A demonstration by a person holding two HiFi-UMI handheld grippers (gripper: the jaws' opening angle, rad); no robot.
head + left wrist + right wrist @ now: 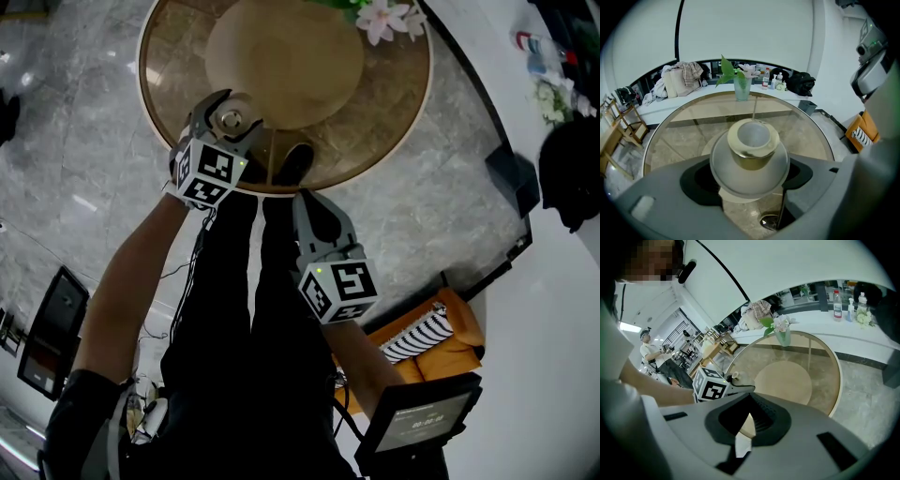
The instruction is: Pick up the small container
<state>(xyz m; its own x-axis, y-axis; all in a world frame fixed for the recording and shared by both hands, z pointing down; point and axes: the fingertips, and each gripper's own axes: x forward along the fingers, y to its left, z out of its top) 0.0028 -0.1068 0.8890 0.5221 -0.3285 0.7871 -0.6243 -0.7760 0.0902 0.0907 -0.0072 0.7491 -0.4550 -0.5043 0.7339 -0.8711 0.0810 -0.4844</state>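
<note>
The small container (752, 145), a white rounded pot with a gold neck and open mouth, sits between the jaws of my left gripper (750, 176), which is shut on it. In the head view the left gripper (230, 117) holds the small container (231, 119) over the near left rim of the round glass table (412, 112). My right gripper (314, 202) hangs just off the table's near edge, its jaws closed with nothing between them. The right gripper view shows that gripper's (749, 420) dark jaws together and the left gripper (736, 384) with the container (736, 376) beyond.
A glass vase with flowers (384, 17) stands at the table's far edge, also in the left gripper view as the vase (742, 86). A white counter (693, 98) with bottles curves behind. An orange bag (441, 352) and a screen (417, 417) lie on the floor at right.
</note>
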